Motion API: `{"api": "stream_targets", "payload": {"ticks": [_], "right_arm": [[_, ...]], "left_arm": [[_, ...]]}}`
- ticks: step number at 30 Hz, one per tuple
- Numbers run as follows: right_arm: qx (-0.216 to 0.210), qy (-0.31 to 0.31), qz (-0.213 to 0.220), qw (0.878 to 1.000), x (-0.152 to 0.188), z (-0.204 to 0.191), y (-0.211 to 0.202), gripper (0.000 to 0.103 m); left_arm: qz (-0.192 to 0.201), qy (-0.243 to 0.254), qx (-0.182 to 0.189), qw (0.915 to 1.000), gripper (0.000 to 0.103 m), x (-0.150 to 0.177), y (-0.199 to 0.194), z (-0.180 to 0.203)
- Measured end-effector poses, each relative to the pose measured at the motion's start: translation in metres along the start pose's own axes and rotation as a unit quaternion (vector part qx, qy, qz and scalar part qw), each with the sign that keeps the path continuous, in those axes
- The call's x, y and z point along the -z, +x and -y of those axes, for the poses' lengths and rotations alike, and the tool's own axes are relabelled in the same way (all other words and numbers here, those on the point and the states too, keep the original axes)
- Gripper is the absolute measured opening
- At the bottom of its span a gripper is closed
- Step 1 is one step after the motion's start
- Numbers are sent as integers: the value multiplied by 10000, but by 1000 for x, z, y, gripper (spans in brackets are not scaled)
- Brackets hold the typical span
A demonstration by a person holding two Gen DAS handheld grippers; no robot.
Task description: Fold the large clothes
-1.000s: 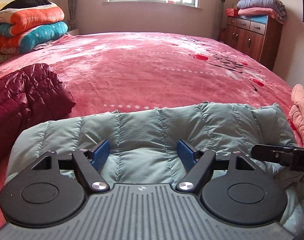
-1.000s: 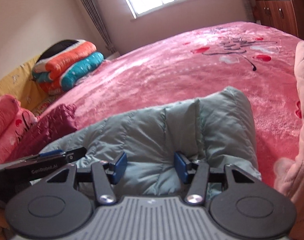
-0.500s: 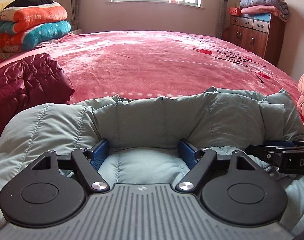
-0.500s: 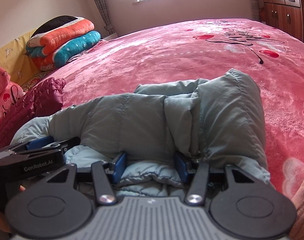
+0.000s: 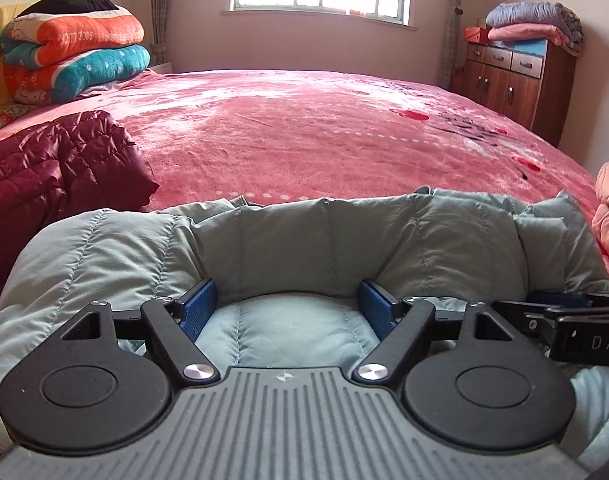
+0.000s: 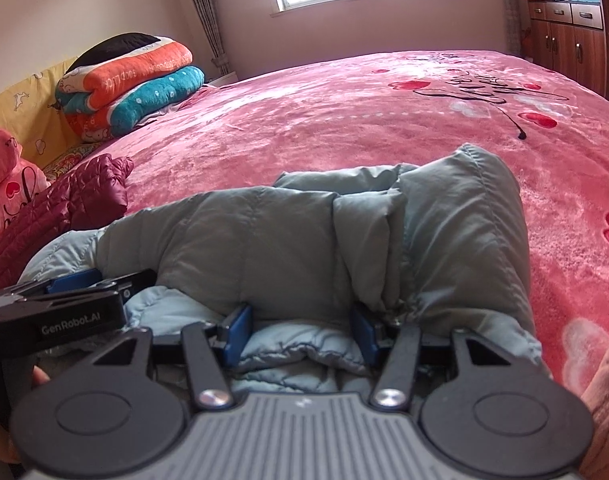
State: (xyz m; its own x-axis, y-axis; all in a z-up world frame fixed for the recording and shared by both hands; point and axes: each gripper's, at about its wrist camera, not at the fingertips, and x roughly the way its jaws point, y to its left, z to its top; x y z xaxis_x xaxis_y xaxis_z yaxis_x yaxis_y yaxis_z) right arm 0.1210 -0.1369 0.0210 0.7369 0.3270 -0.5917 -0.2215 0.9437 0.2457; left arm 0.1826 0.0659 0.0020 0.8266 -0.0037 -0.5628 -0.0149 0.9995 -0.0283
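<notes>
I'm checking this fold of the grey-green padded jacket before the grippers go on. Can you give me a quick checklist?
1. Left gripper jaws apart, clear of fabric: ok.
2. Right gripper has just been opening, fabric bunched between its pads: grip cannot tell.
3. Grey-green jacket folded over itself: ok, far edge lumpy.
4. Maroon jacket apart from it: ok.
5. Bedspread beyond bare: ok.

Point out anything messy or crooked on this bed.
The grey-green puffer jacket lies bunched, its far edge rolled up unevenly and one end humped higher. A maroon jacket sits crumpled at the bed's left. Nothing looks spilled or damaged.
</notes>
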Motion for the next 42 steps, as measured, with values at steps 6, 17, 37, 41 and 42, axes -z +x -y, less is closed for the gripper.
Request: {"api": "stream_targets", "payload": {"ticks": [6,17,37,41,42], "right_arm": [[-89,31,121,9999,0,-7,-16,75],[-9,-133,266,9996,11,-28,-57,79],[360,-398,376,9979,55,-57,-149,79],[488,-461,387,9970,64,-61,-165,79],[518,-477,391,9968,66,-61,-168,79]], "left_arm": [[116,-189,18,9998,98,-6,-37,-6],[158,-432,-39,9989,99,5,-114,-33],[-10,-532,32,9986,101,63,-248,-67],[-25,-529,87,9986,101,69,-264,-70],[-22,-523,93,9986,101,71,-268,-70]]}}
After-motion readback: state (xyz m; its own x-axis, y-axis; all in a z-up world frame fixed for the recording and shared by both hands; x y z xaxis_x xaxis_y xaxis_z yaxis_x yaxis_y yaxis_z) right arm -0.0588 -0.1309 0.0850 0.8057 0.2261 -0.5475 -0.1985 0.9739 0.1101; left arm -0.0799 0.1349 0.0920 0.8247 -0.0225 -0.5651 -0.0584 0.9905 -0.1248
